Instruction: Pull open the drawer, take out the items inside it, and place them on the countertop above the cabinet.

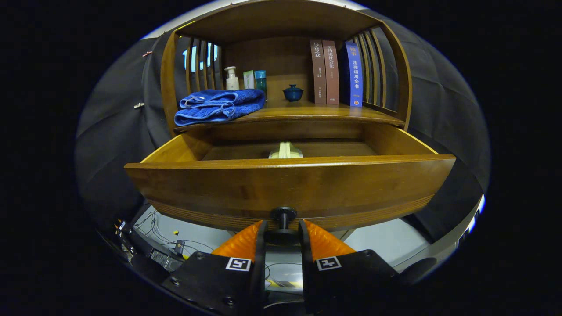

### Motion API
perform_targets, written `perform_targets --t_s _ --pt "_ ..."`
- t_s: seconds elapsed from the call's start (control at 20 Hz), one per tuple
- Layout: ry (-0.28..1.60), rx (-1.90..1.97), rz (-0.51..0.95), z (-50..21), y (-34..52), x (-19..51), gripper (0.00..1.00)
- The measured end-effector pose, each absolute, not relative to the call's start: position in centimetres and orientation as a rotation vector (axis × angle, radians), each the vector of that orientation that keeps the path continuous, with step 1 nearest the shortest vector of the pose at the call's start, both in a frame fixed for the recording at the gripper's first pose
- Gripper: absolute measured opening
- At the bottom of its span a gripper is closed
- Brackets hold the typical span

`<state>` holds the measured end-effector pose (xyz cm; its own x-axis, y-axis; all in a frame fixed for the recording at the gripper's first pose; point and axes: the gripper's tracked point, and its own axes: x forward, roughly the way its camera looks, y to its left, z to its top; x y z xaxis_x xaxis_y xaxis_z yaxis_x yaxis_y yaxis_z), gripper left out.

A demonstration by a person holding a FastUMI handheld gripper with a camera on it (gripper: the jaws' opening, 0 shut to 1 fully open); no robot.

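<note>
Drawer (290,184): pulled out of the wooden cabinet, filling the frame's middle, front panel facing the camera.
Knob (283,216): dark, at the panel's lower centre.
Tool (282,235): bottom centre, orange fingers (239,242) narrow, closed around the knob's disc on both sides.
Item (285,151): pale object lying inside the drawer, mid-frame, partly hidden by the panel.
Tabletop (303,113): above the drawer; carries blue towel (219,105) upper left, bottles (232,79), blue lidded cup (293,93), books (336,72) upper right.

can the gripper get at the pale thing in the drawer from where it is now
Probably not yet: the gripper is shut on the knob, below the drawer front. The pale item lies behind that front, uncovered from above.
</note>
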<state>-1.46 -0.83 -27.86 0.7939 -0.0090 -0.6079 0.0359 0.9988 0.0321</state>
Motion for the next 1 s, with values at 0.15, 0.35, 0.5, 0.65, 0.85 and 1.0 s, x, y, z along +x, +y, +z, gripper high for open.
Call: perform_targets --t_s 0.15,0.35,0.5,0.65,0.85,1.0 --pt "0.673 0.057 -0.029 -28.0 -0.7 -3.0 0.39" --pt "0.687 0.056 -0.021 -28.5 -0.4 -4.2 0.39" --pt "0.683 0.068 -0.023 -28.7 -0.3 -4.0 0.39" --pt "0.688 0.094 -0.005 -28.8 -0.1 -4.0 0.47" --pt "0.667 0.113 0.004 -27.4 0.0 -4.8 1.00" --pt "0.585 0.082 0.007 -22.6 0.1 -4.5 0.99"
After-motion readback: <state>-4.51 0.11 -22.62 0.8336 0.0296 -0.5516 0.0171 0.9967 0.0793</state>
